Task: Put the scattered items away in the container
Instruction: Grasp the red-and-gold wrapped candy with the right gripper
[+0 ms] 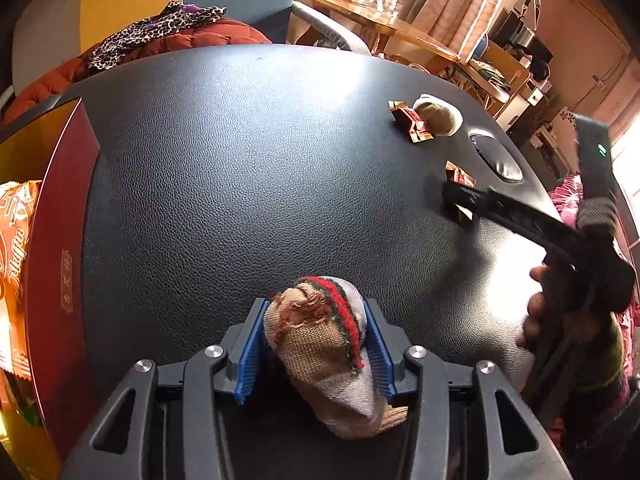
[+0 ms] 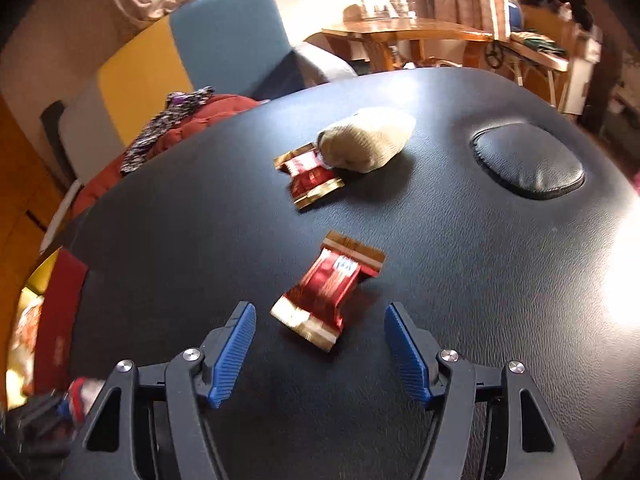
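L gripper [image 1: 316, 344] gripped a rolled sock [image 1: 320, 340] w/ red-green stripes, blue pads [image 1: 376, 344] pressing on both its sides, sock lifted above the black leather-look table [image 1: 248, 168]. At left edge of the L wrist view stood the red box [image 1: 60, 248], an orange snack packet [image 1: 14, 240] inside it. R gripper [image 2: 320, 352] was spread wide, nothing between its pads [image 2: 236, 356]; it hung just over the table w/ a red-gold candy wrapper [image 2: 326, 294] lying just ahead of the gap, not touched. In the L view the R gripper's fingers [image 1: 472, 204] showed near that same wrapper, a hand [image 1: 536, 312] on the handle at right. Further out lay a 2nd red-gold wrapper [image 2: 310, 176], touching a beige rolled sock [image 2: 366, 142] beside it. To the right of those, a padded oval inset [image 2: 528, 160] in the tabletop. Beyond the table's far edge: rust-red quilted cushion [image 2: 208, 120] w/ leopard-print cloth [image 2: 168, 132] on it, then a wooden table [image 2: 404, 28] by the curtains.
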